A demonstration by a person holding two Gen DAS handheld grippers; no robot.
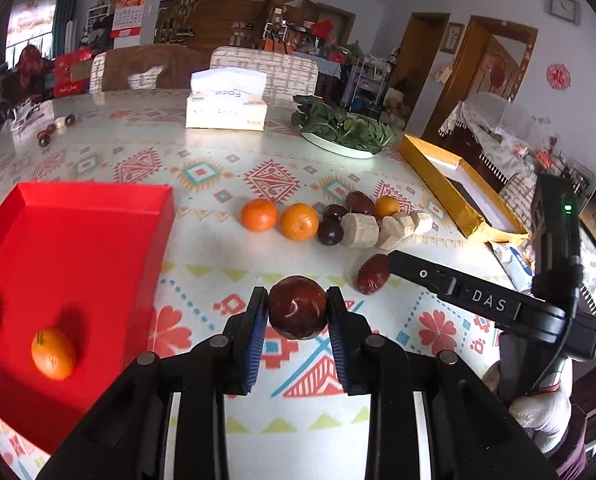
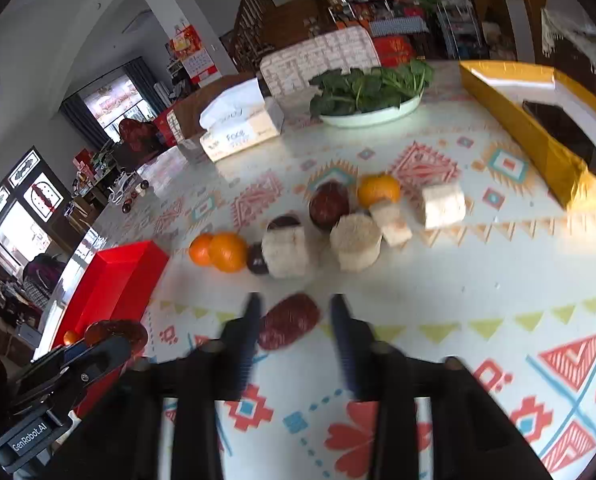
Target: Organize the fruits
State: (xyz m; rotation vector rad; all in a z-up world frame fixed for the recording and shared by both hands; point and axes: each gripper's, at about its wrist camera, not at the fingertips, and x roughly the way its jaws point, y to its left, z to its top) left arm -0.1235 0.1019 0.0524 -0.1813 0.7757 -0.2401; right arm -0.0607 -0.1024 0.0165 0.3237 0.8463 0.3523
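My left gripper [image 1: 297, 312] is clenched on a dark red jujube [image 1: 296, 306], blue pads pressing both its sides, low centre of the left wrist view, held above the patterned tablecloth [image 1: 225, 256]. Red tray [image 1: 97, 216] sits at left of that frame with two oranges [image 1: 53, 353] inside near its lower left; one is cut by the frame edge.

My right gripper [image 2: 293, 320] is released, jaws spread, with a second jujube [image 2: 289, 321] lying on the cloth between the fingers; pads do not press it as far as I can tell, the frame is blurred. In the left wrist view that jujube sits at the tip of the right gripper's finger, right of centre.

Remaining pile in mid frame of the left wrist view: two oranges [image 1: 259, 215] side by side, a smaller orange [image 1: 386, 206] behind, dark round fruits [image 1: 330, 232], another jujube [image 1: 360, 202] at the back, pale beige cut chunks [image 1: 360, 231] touching each other.

Far side: tissue box [image 1: 226, 106] upper centre, plate of leafy greens [image 1: 344, 128] to its right, gold box [image 1: 458, 184] at right edge of the table. A gloved hand [image 1: 542, 412] holds the right gripper, lower right.
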